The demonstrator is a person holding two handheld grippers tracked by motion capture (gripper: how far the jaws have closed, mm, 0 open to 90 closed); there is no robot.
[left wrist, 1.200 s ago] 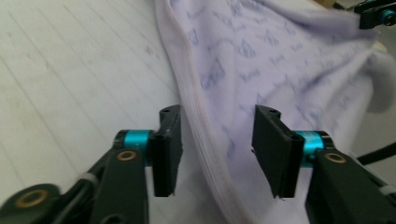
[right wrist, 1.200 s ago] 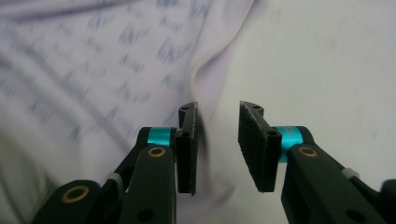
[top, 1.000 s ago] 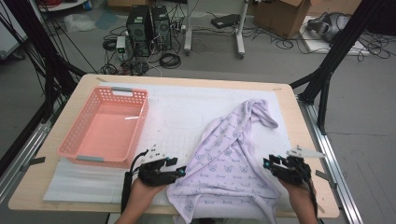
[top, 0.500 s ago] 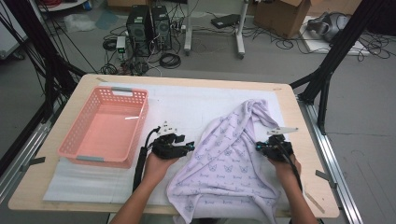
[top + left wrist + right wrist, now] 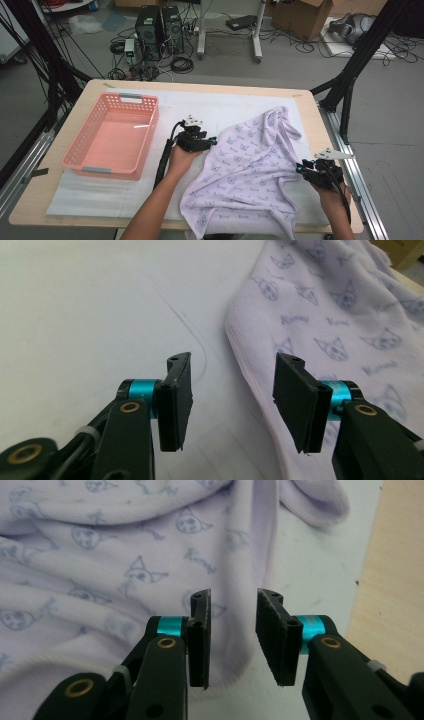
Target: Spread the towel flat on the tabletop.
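Observation:
A lilac cloth [image 5: 250, 165] printed with small cat faces lies rumpled on the right half of the white mat. My left gripper [image 5: 211, 142] sits at the cloth's left edge, jaws level and pointing right. In the left gripper view it [image 5: 232, 365] is open, and the cloth's hem [image 5: 340, 315] runs between the jaws close to the right one. My right gripper [image 5: 301, 168] is at the cloth's right edge, pointing left. Its jaws [image 5: 234, 597] have just been opening and stand a little apart over a fold of the cloth [image 5: 100, 555], with neither pad pressing on it.
A pink plastic basket [image 5: 108, 173] stands on the mat's left side, close to my left forearm. The white mat [image 5: 110, 200] covers most of the wooden table [image 5: 35, 200]. The table's right edge lies just beyond my right hand. Black frame posts stand at both sides.
My left gripper has moved away from the person along the cloth's left edge. The right gripper went inward over the cloth, then came back out toward the right edge.

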